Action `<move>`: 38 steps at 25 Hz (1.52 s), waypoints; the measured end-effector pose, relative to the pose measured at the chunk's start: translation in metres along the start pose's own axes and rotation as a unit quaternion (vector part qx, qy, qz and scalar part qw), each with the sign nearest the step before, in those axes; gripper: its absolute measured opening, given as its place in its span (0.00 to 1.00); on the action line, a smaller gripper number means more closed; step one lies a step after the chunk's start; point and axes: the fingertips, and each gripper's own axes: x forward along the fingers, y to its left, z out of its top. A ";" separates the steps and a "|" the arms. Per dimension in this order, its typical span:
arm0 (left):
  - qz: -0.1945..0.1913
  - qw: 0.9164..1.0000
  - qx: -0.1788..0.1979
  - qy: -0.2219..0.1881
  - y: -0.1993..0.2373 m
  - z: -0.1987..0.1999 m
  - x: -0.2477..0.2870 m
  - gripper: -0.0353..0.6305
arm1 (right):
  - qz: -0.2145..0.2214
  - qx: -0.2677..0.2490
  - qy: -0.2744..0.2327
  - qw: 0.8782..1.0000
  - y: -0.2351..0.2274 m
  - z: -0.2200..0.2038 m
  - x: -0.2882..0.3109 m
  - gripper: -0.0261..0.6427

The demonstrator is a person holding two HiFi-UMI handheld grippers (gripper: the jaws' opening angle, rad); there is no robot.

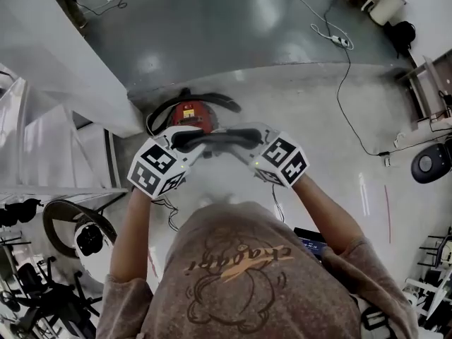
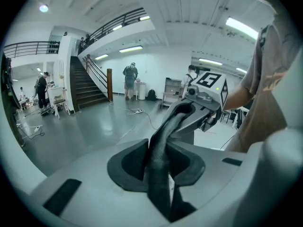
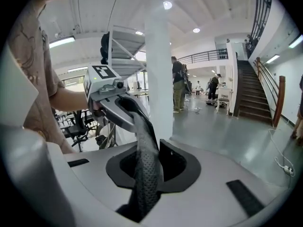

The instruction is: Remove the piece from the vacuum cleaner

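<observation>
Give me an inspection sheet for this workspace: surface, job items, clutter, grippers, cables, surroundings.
Surface: glossy grey floor; no table seen.
Job's things: red vacuum cleaner on the floor; dark curved piece held between both grippers, whether it is detached cannot be told.
Clutter: black round unit at right; chairs lower left.
Grippers: left gripper and right gripper each shut on one end of the piece.
Cables: white power strip; black cable across the floor.
Surroundings: open hall, staircase, people standing.

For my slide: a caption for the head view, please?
Left gripper and right gripper hold a piece above a red vacuum.
</observation>
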 end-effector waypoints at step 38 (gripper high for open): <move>0.029 0.993 -0.062 -0.101 0.009 -0.012 -0.029 0.19 | 0.014 0.020 -0.065 0.998 0.018 0.015 0.018 0.14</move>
